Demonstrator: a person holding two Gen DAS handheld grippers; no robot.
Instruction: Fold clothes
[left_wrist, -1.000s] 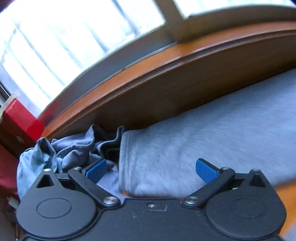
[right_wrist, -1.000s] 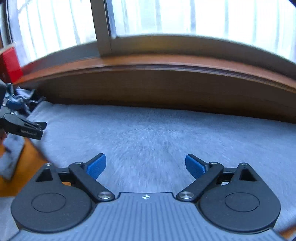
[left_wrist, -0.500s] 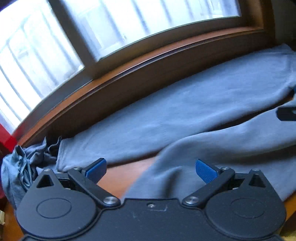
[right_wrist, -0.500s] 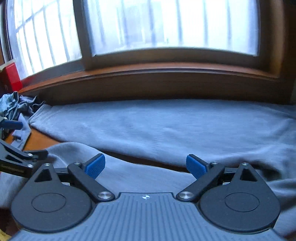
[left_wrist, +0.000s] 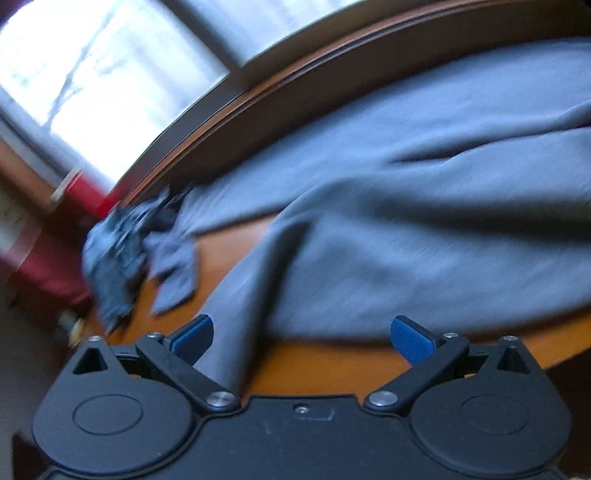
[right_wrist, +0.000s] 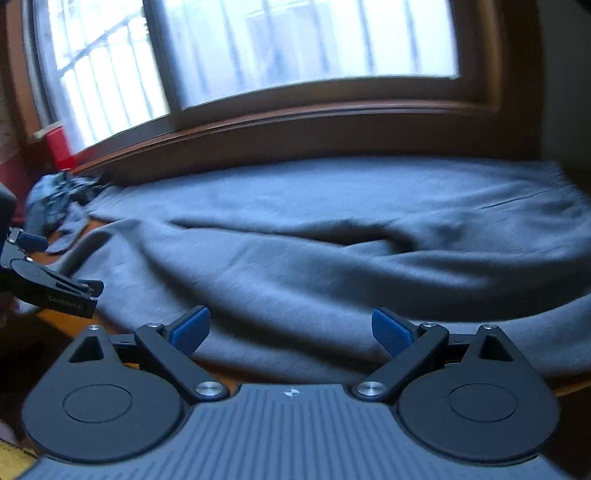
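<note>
- Left wrist view: one left hand-held gripper (left_wrist: 302, 334) was in sight, its two blue pads (left_wrist: 192, 333) spread wide and clamping nothing, so it was released.
- One large grey garment (left_wrist: 424, 236) lay spread on the orange-brown worktop (left_wrist: 332, 365) ahead of it, reaching off to the right; a narrow end of the cloth ran down between the fingers, just beside the left pad, ungripped.
- One smaller crumpled blue-grey cloth (left_wrist: 118, 254) lay ahead to the left, near the grey garment's far corner; whether they touched was lost in blur.
- One red box (left_wrist: 86, 192) stood beyond that cloth, by the wooden window sill (left_wrist: 332, 81) behind the garment.
- Right wrist view: one right hand-held gripper (right_wrist: 291, 330) was likewise released, both pads (right_wrist: 391, 332) apart over the near edge of the grey garment (right_wrist: 314, 258), pinching nothing.
- The garment filled the worktop ahead, rumpled into several folds, up to the sill (right_wrist: 295, 125) under one barred window (right_wrist: 258, 48).
- To the left the other hand-held gripper (right_wrist: 48, 291) showed partly, at the garment's left end.
- The crumpled cloth (right_wrist: 51, 199) and red box (right_wrist: 59, 147) sat far ahead to the left.
</note>
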